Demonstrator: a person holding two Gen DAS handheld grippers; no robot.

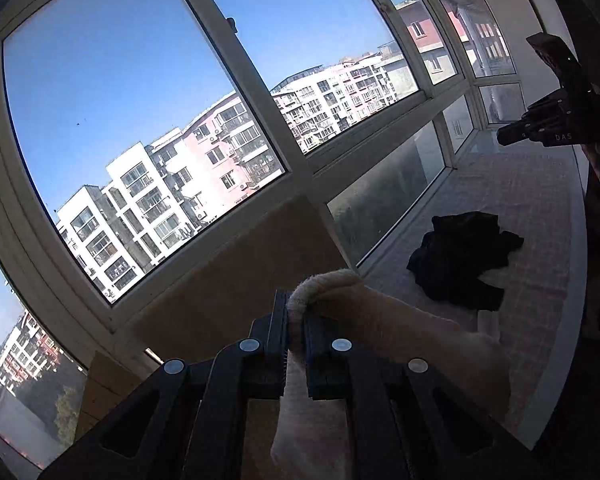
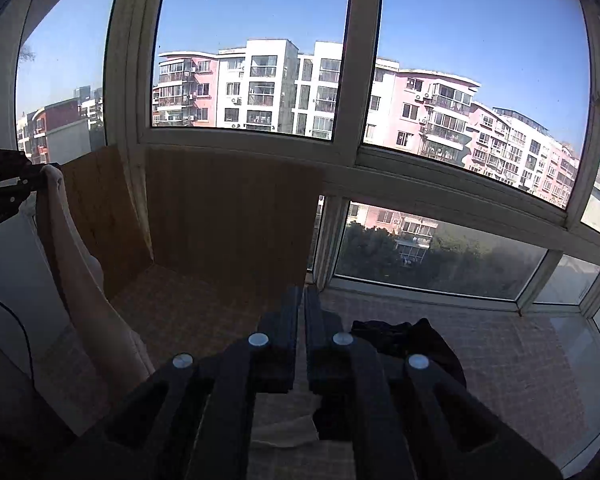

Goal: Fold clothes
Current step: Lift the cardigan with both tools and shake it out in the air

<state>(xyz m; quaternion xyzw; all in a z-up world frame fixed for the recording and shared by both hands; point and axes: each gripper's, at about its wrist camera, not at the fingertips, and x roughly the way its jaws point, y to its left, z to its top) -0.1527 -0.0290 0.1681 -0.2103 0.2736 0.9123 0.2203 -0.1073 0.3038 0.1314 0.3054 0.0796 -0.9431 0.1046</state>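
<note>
My left gripper [image 1: 296, 320] is shut on a bunched edge of a cream garment [image 1: 380, 328], which it holds up in the air. In the right wrist view the left gripper [image 2: 40, 178] is at the far left, and the cream garment [image 2: 76, 264] hangs from it in a long drape. My right gripper [image 2: 302, 312] is shut, with nothing visible between its fingertips. A bit of cream fabric [image 2: 284, 428] shows below it. In the left wrist view the right gripper [image 1: 508, 136] hangs at the right with no cloth on it. A crumpled black garment [image 1: 460, 260] [image 2: 400, 338] lies on the checked surface.
A checked pink-and-white surface [image 1: 532, 208] [image 2: 500, 360] runs along a large window [image 2: 252, 40]. Upright wooden panels [image 2: 228, 220] [image 1: 236, 272] form a corner at its left end. A dark cable [image 2: 24, 328] hangs at the left.
</note>
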